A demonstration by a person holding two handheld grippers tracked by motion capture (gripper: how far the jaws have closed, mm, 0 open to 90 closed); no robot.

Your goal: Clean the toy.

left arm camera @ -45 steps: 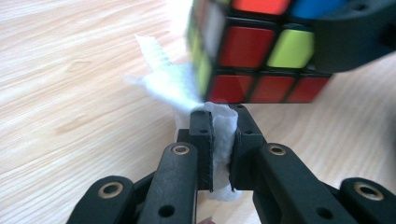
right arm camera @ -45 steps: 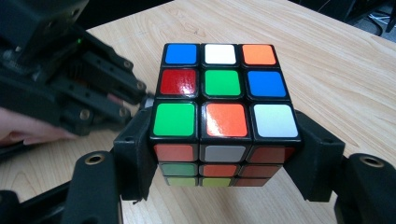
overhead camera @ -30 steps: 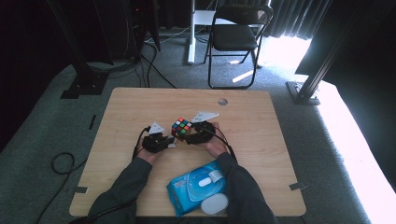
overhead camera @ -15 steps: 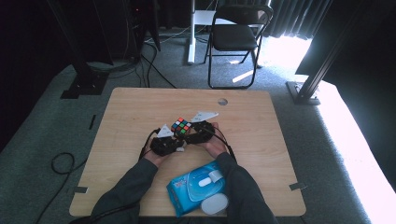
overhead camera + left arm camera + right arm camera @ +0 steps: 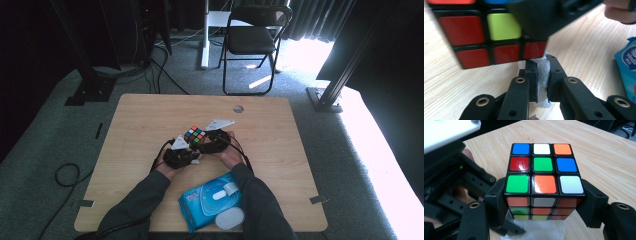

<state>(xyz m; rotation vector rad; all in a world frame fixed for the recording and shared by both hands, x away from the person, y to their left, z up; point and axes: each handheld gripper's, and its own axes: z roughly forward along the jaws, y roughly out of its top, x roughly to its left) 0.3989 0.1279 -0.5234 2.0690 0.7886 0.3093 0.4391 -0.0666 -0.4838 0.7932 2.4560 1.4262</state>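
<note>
A scrambled Rubik's cube (image 5: 195, 135) is held just above the wooden table (image 5: 280, 150). My right gripper (image 5: 544, 202) is shut on it, one jaw on each side of its lower layers, and its top face (image 5: 544, 165) shows mixed colours. My left gripper (image 5: 541, 63) is shut on a crumpled white wipe (image 5: 543, 72). The wipe touches the bottom edge of the cube's red face (image 5: 474, 32). In the high view the left gripper (image 5: 189, 152) sits close beside the right gripper (image 5: 202, 141) near the table's middle.
A blue pack of wet wipes (image 5: 210, 200) lies at the near edge between the person's forearms, with a white round lid (image 5: 230, 218) beside it. There is a small hole (image 5: 238, 108) in the table's far side. A folding chair (image 5: 250, 40) stands beyond the table.
The left gripper has shifted a little to the right, closing up against the cube. The right gripper and the cube have stayed in place.
</note>
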